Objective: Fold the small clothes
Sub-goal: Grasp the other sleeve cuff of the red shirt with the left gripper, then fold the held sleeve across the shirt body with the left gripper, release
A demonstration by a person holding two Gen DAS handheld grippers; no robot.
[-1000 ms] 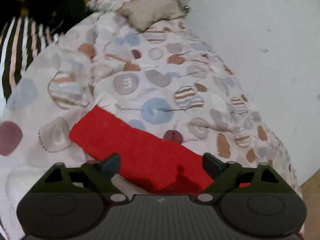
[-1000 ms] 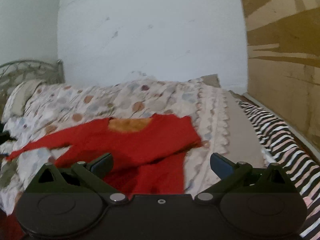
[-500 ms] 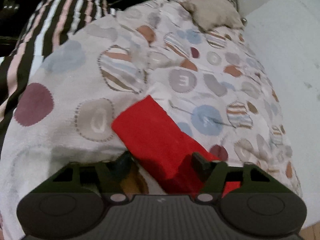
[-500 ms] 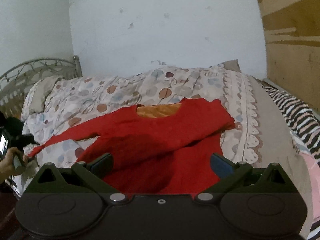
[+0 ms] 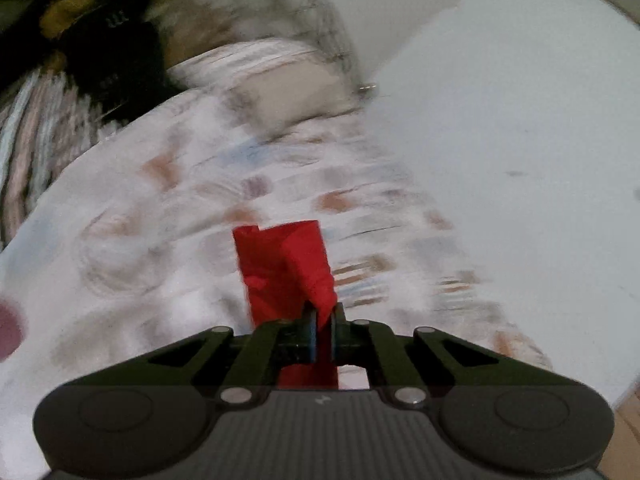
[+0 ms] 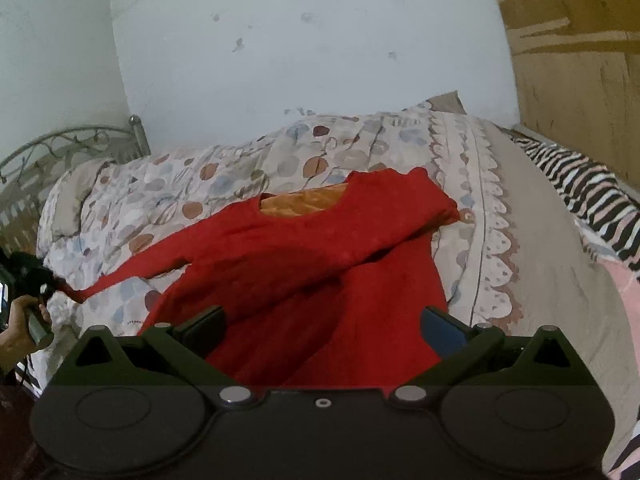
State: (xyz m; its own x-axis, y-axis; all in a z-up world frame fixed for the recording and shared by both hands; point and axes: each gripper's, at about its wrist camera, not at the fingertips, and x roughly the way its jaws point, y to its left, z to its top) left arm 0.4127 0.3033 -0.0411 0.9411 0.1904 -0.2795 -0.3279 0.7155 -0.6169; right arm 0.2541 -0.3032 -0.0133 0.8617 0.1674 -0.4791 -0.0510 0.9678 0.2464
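Here the left gripper (image 5: 323, 320) has its jaws clamped on the sleeve (image 5: 286, 272) end of the red top (image 6: 312, 264), which lies spread on the quilt (image 6: 224, 176); the right gripper (image 6: 324, 326) hovers above its hem, jaws apart

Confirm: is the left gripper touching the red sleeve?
Touching. The left wrist view shows the left gripper shut with the red sleeve pinched between its pads.

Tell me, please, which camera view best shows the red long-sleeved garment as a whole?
The right wrist view: the red long-sleeved garment lies spread over the spotted bedspread, orange neckline showing. The left wrist view, blurred, shows only its sleeve end pinched in the left tongs.
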